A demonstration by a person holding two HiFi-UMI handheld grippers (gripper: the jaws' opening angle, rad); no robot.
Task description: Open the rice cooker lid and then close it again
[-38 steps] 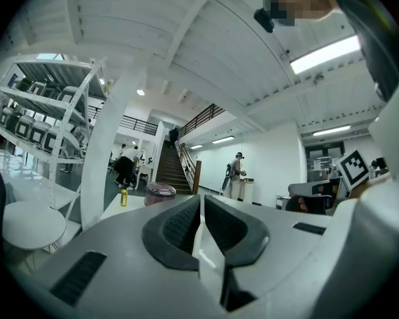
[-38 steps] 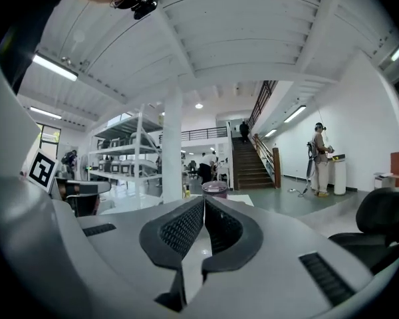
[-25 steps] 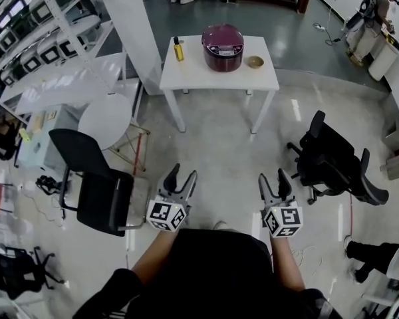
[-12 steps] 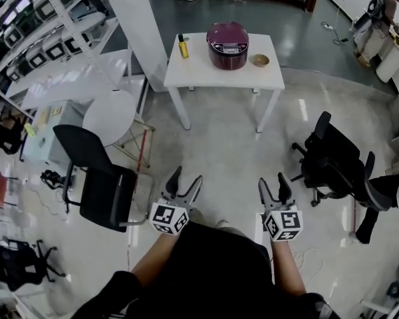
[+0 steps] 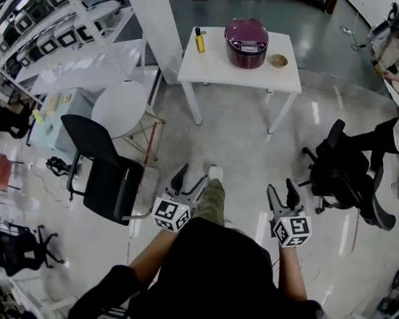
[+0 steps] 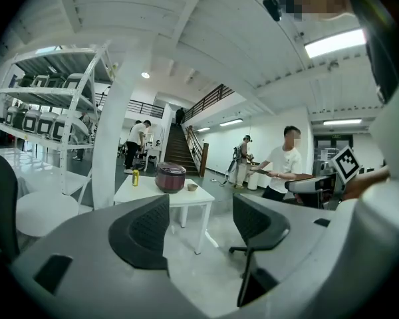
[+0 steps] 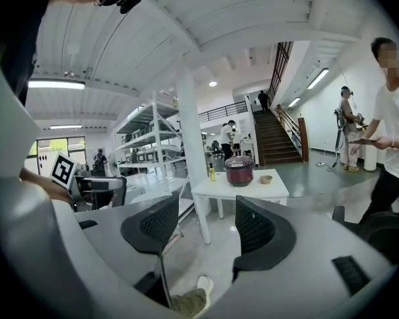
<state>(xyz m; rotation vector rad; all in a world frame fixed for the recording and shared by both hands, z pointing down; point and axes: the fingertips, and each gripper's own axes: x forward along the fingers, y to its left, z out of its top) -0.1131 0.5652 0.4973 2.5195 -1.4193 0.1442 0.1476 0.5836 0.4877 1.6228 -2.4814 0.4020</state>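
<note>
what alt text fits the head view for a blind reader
Seen from above, a person holds the left gripper, its jaws just opened wider, and the right gripper, both open and empty, facing a white table with a closed maroon rice cooker, yellow bottle and small bowl.

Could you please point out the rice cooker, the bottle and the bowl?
rice cooker (image 5: 247, 40), head view, on its lid.
bottle (image 5: 199, 42), head view, on its yellow body.
bowl (image 5: 278, 60), head view, on its inside.
</note>
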